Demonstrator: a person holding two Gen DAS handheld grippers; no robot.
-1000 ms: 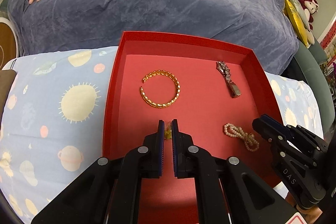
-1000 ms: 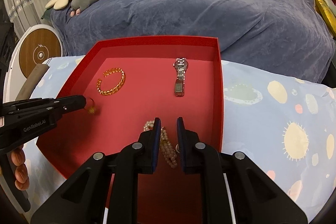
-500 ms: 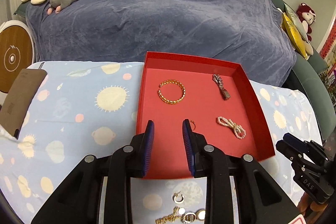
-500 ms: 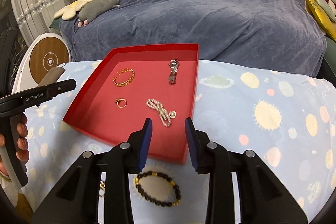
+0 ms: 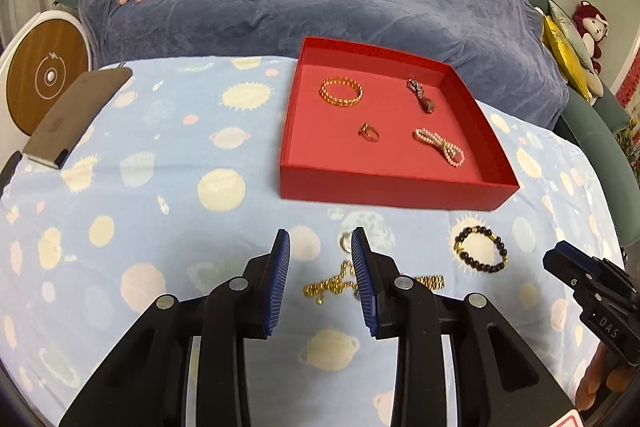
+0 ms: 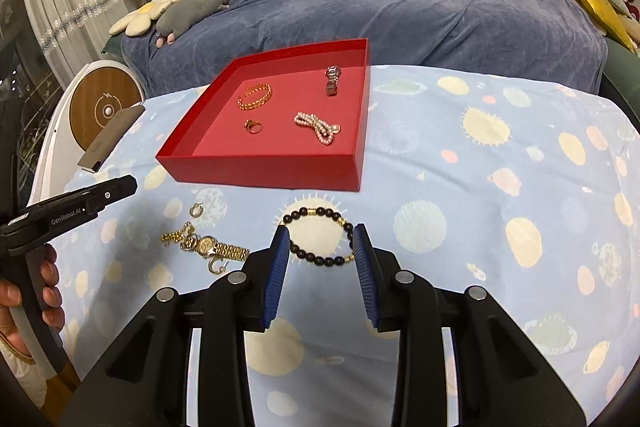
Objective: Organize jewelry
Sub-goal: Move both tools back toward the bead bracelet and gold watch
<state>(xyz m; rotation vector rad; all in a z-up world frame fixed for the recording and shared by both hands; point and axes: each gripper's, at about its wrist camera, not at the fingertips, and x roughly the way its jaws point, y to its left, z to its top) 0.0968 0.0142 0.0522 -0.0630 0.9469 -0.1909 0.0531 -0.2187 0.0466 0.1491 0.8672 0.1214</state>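
Left wrist view: left gripper [image 5: 320,243] open, empty, above gold chain [image 5: 328,285] at 6 o'clock of red tray [image 5: 394,187] holding ring [image 5: 369,132]; right gripper [image 6: 319,239] open, empty, straddling bead bracelet [image 6: 319,241].

A shallow red cardboard tray [image 6: 256,171] holds a gold chain bangle [image 6: 255,96], small gold ring [image 6: 253,126], silver wristwatch [image 6: 331,80] and pink pearl strand [image 6: 318,128]. In front of it on the cloth lie a black-and-gold bead bracelet [image 6: 318,237], gold watch [image 6: 208,246] and silver hoop earring [image 6: 196,210].
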